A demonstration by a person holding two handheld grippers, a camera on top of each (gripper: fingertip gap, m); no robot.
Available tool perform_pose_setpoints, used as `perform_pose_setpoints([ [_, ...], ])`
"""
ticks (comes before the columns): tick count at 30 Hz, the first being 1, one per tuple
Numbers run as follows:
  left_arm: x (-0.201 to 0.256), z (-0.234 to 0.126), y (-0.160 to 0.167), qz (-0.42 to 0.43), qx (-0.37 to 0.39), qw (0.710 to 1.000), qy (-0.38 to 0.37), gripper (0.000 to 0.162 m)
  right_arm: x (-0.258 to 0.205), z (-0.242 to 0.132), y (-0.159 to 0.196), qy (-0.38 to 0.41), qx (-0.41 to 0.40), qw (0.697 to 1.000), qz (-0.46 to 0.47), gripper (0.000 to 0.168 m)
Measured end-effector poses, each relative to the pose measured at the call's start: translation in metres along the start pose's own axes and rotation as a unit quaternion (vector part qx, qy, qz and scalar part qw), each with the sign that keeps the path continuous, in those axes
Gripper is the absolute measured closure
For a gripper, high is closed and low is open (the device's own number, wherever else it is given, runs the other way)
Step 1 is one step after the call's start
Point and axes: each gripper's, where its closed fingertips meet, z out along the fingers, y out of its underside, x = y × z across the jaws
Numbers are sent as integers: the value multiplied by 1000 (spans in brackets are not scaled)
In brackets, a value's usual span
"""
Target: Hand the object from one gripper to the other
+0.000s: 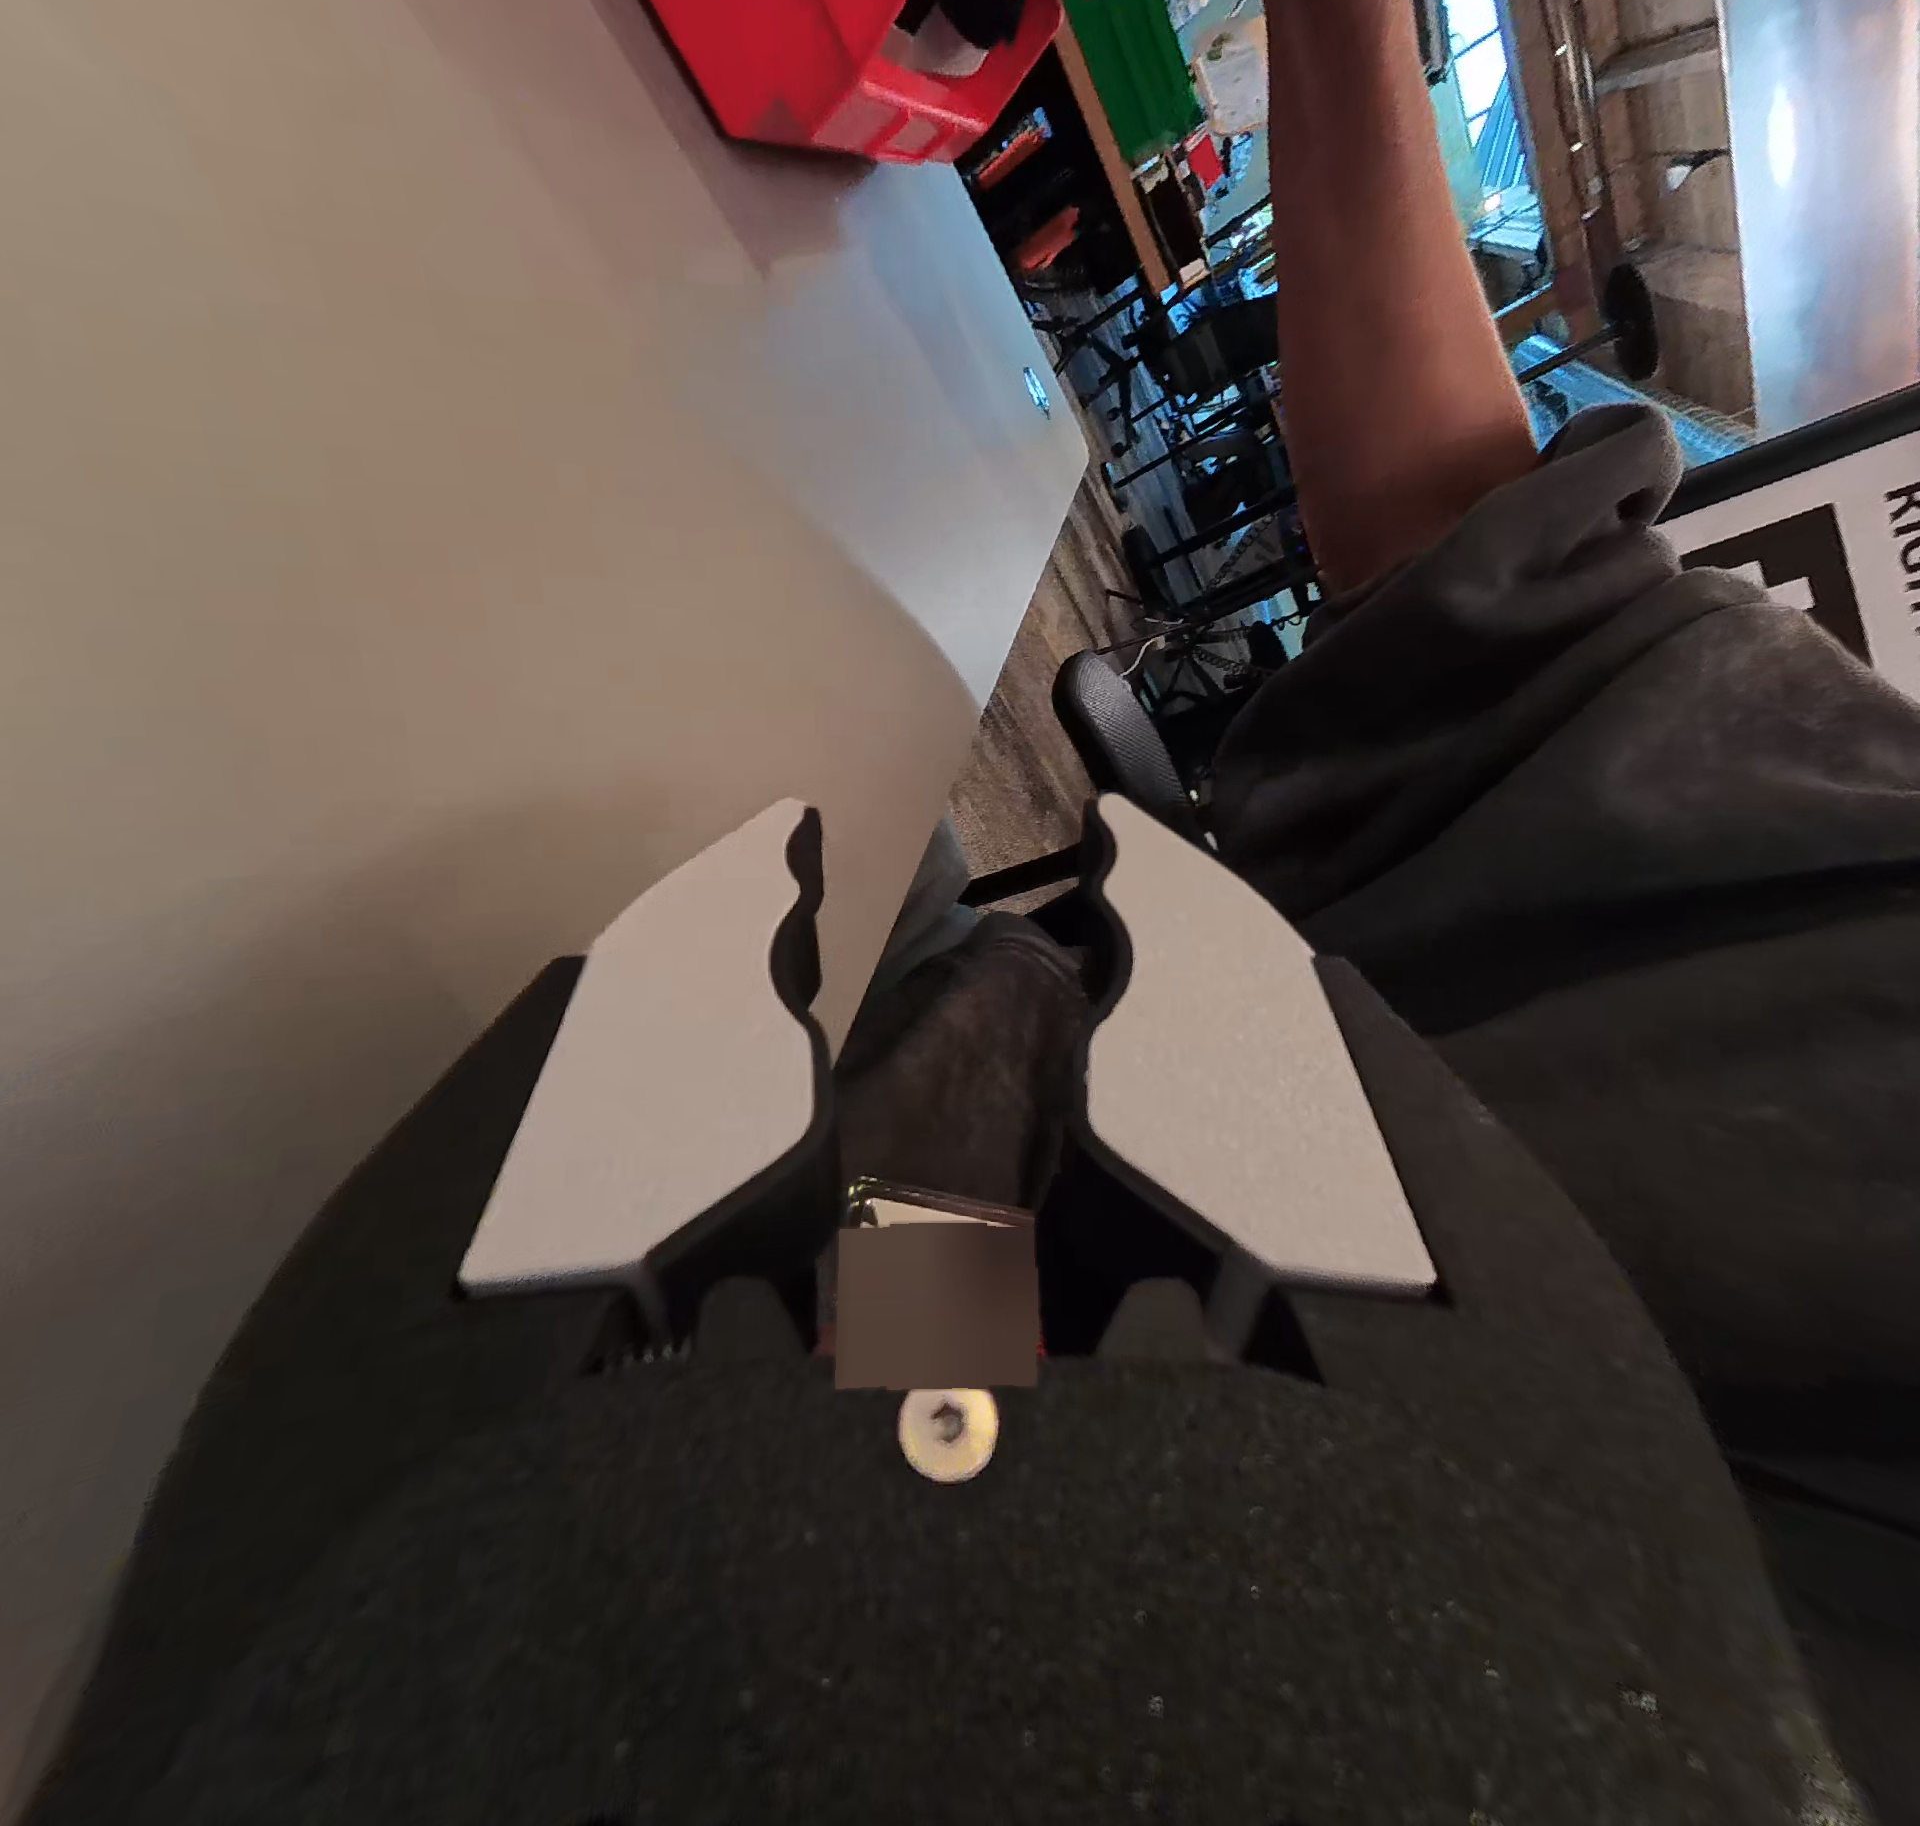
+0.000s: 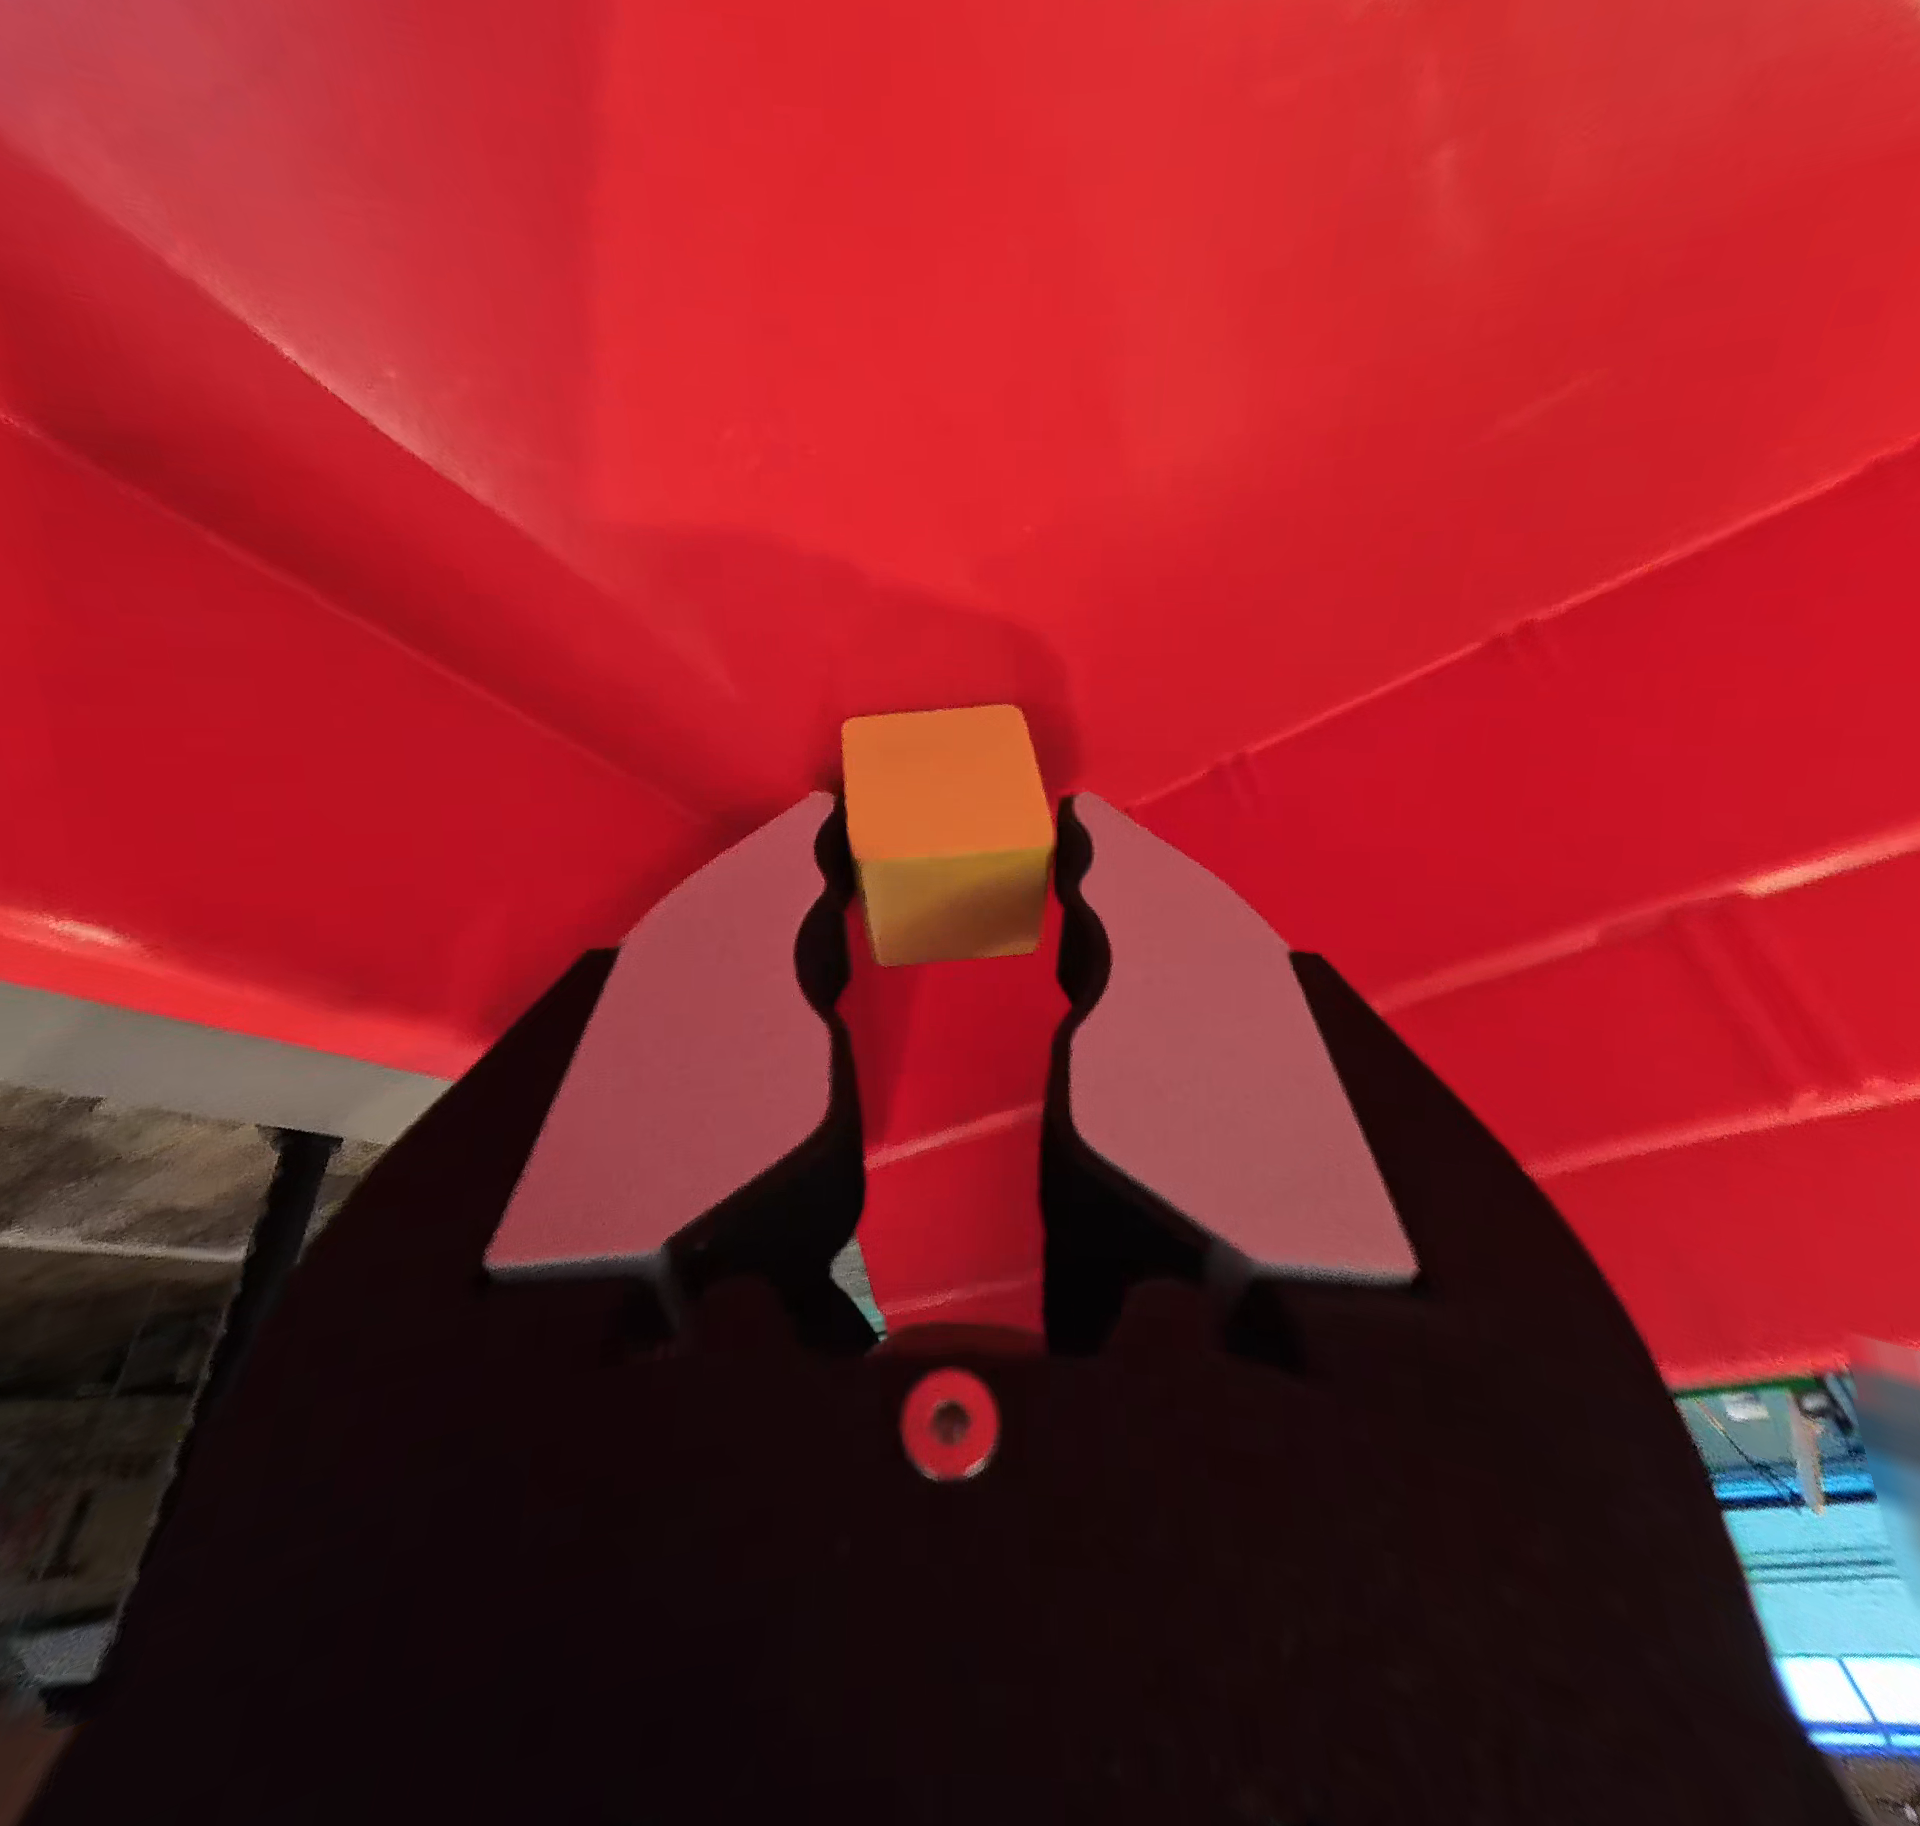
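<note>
Right gripper (image 2: 951, 841) down inside the red bin (image 2: 1039, 322), jaws clamped on the orange cube (image 2: 943, 831) at its tips; left gripper (image 1: 951, 867) held off the table (image 1: 416, 477) edge, jaws apart, nothing between them.

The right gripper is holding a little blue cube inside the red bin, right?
Not quite: the cube is orange-yellow, not blue. The right wrist view shows it between the right gripper fingertips, inside the red bin.
</note>
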Motion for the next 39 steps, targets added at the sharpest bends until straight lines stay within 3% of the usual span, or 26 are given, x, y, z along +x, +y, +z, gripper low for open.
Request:
perform_pose_setpoints([
  [4,0,-3,-4,19,9,1000,-14,114,16,-47,15,116,21,992,48,112],
  [6,-7,-7,-6,42,11,998,-43,113,7,-92,8,187,131,971,75,107],
  [8,-13,-14,-13,71,24,994,-80,110,-34,-135,-17,190,313,926,95,109],
  [11,-19,-36,-30,126,42,980,-145,110,-138,-161,-57,33,554,822,122,117],
  [13,-19,-63,-46,192,46,958,-206,110,-215,-150,-75,-111,616,772,108,115],
  [16,-14,-122,-74,312,40,900,-301,111,-279,-132,-85,-167,654,734,80,114],
  [18,-21,-160,-90,367,-3,856,-364,113,-292,-123,-83,-103,649,753,38,112],
  [20,-35,-188,-105,397,-52,827,-394,117,-294,-129,-79,-63,664,745,16,111],
  [26,-104,-208,-145,409,-175,827,-345,120,-294,-133,-83,-156,675,720,36,111],
  [30,-155,-200,-148,410,-249,821,-309,118,-288,-132,-82,-181,677,711,50,111],
  [39,-211,-180,-150,428,-303,799,-295,110,-277,-145,-81,-233,695,676,80,110],
])
